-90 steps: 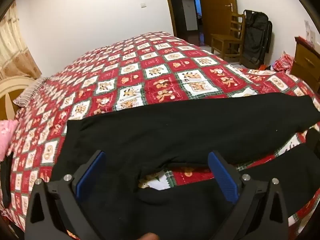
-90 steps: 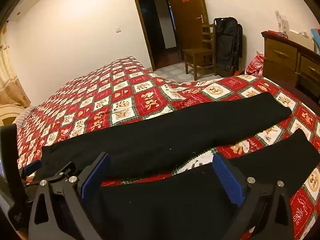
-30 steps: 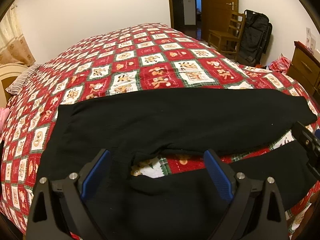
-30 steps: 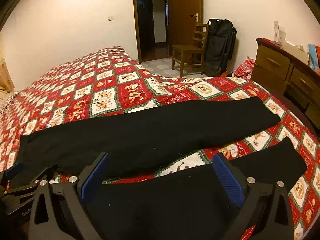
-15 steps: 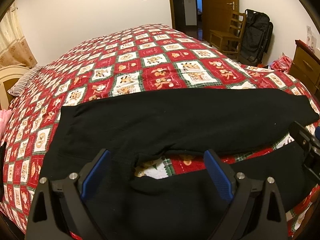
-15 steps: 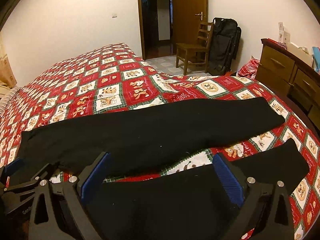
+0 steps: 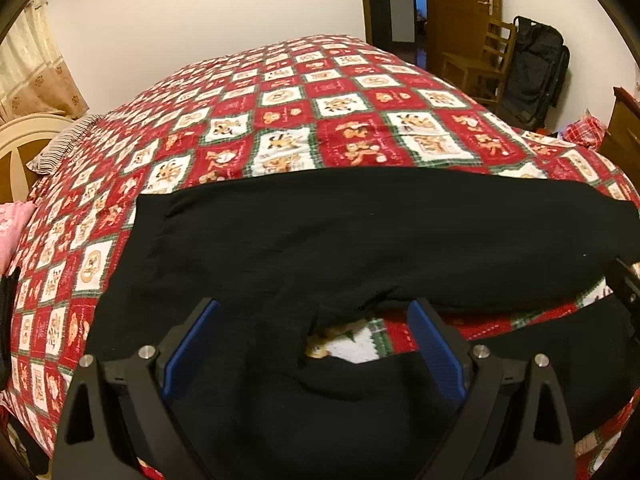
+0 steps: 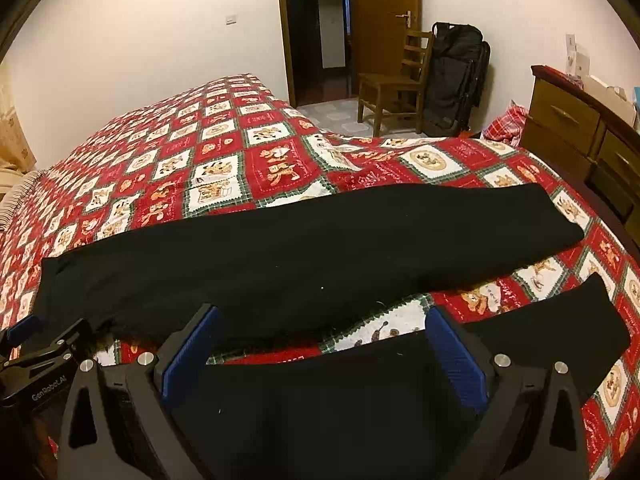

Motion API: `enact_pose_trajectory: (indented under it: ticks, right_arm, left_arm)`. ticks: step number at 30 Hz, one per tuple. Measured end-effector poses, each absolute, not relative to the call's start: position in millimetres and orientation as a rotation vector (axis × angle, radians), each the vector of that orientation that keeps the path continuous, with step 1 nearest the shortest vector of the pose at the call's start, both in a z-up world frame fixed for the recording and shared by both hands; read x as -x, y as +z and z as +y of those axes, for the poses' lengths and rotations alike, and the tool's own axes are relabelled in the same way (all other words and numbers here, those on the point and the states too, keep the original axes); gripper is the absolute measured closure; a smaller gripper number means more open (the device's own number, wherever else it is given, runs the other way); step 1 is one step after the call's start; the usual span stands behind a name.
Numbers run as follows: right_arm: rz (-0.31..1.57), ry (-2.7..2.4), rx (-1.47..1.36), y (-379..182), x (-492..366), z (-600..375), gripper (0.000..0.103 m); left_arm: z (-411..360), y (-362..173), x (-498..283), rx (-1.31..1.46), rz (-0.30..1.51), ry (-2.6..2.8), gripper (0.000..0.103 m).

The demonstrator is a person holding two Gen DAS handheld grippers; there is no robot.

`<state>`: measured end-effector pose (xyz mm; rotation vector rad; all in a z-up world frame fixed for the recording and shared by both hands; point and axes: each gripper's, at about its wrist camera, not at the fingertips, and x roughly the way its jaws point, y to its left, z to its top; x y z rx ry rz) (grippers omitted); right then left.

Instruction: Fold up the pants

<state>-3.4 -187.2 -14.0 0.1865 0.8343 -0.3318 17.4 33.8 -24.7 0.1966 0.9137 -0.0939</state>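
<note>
Pants (image 7: pixel 360 240) flat on bed (image 7: pixel 320 100), legs apart — both my grippers, left (image 7: pixel 314 354) and right (image 8: pixel 320 360), wide open, empty; next, pinch near leg — fold onto far leg.

**Claw hardware, both wrists**

Left claw (image 7: pixel 314 340): matte black body, two angular arms ending in flat fingers. Blue ribbed pads (image 7: pixel 434 350) line the inner faces. Two round silver screw heads (image 7: pixel 480 351) sit on top of each arm. Triangular cut-outs lighten each arm near the base.

Right claw (image 8: pixel 322 346): same build, black frame, blue ribbed pads (image 8: pixel 456 356), paired silver screws (image 8: pixel 501 360), triangular cut-outs. In the right wrist view, the left claw's black housing shows at the lower left, with white lettering (image 8: pixel 47 393) reading roughly "GenRobot.AI" and a small blue tip.
</note>
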Motion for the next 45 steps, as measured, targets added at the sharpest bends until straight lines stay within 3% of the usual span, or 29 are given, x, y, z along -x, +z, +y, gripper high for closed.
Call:
enact_pose_trajectory:
  ticks: [14, 16, 18, 20, 33, 35, 37, 38, 39, 45]
  right_arm:
    - [0.827, 0.021, -0.037, -4, -78, -177, 0.003]
    - [0.875, 0.069, -0.021, -14, -103, -174, 0.010]
    - [0.925, 0.098, 0.007, -25, -123, -167, 0.032]
    - [0.979, 0.146, 0.036, -39, -145, -159, 0.040]
    - [1.054, 0.280, 0.167, -77, -191, -136, 0.041]
    - [1.060, 0.301, 0.160, -78, -192, -136, 0.051]
    - [1.057, 0.346, 0.178, -76, -189, -132, 0.069]
    - [1.056, 0.365, 0.193, -75, -188, -129, 0.085]
    - [1.055, 0.380, 0.206, -73, -185, -126, 0.094]
    - [0.943, 0.384, 0.288, -45, -150, -113, 0.096]
  left_arm:
    - [83, -23, -62, -0.146, 0.937, -0.030, 0.006]
    - [91, -22, -72, -0.144, 0.932, -0.012, 0.006]
    - [100, -23, -83, -0.126, 0.940, 0.000, 0.006]
    - [106, -26, -90, -0.110, 0.956, 0.011, 0.006]
    - [129, -62, -126, -0.034, 1.068, 0.060, 0.006]
    - [131, -69, -128, -0.031, 1.083, 0.068, 0.006]
    - [135, -75, -130, -0.009, 1.099, 0.067, 0.006]
    - [138, -76, -130, 0.014, 1.100, 0.060, 0.006]
    - [140, -75, -129, 0.032, 1.099, 0.055, 0.006]
    - [156, -65, -126, 0.083, 1.098, 0.061, 0.006]
